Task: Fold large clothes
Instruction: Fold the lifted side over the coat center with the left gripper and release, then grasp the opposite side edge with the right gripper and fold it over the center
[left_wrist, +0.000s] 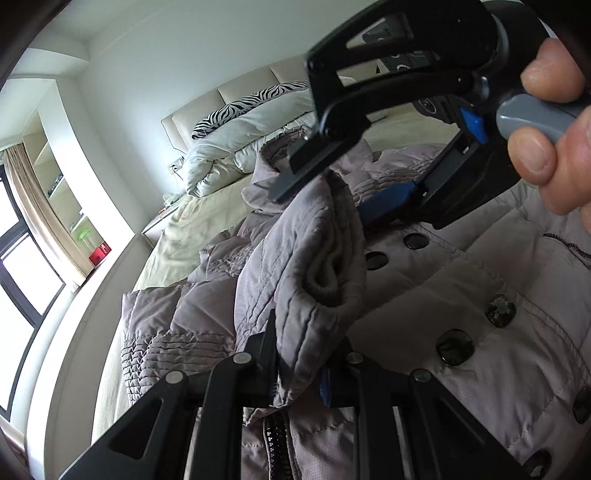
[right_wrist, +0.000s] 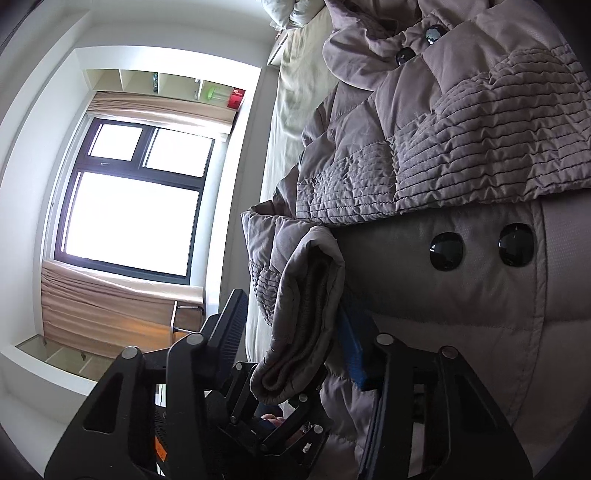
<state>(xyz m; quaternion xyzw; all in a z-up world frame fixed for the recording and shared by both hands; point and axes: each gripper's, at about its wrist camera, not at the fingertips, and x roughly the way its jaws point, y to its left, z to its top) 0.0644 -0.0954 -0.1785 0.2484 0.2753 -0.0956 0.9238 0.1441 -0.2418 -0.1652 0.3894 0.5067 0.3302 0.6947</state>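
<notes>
A grey-mauve quilted coat (left_wrist: 461, 288) with dark buttons lies spread on the bed. One sleeve (left_wrist: 314, 258) rises from it, its ribbed inner cuff showing. My left gripper (left_wrist: 299, 365) is shut on the sleeve's near edge. A hand (left_wrist: 546, 129) holds my right gripper (left_wrist: 325, 201) at the sleeve's far end. In the right wrist view the sleeve (right_wrist: 303, 295) stands between the right gripper's (right_wrist: 290, 306) jaws. The blue pad (right_wrist: 351, 347) lies against the cloth, while the black finger (right_wrist: 225, 328) stands apart from it. The coat body (right_wrist: 461, 155) fills the right.
The bed (left_wrist: 192, 229) has a pale sheet, with white pillows (left_wrist: 229, 147) and a zebra-striped one at the headboard. A window (right_wrist: 129, 206) with curtains and wall shelves (left_wrist: 55, 177) lie beyond the bed's far side.
</notes>
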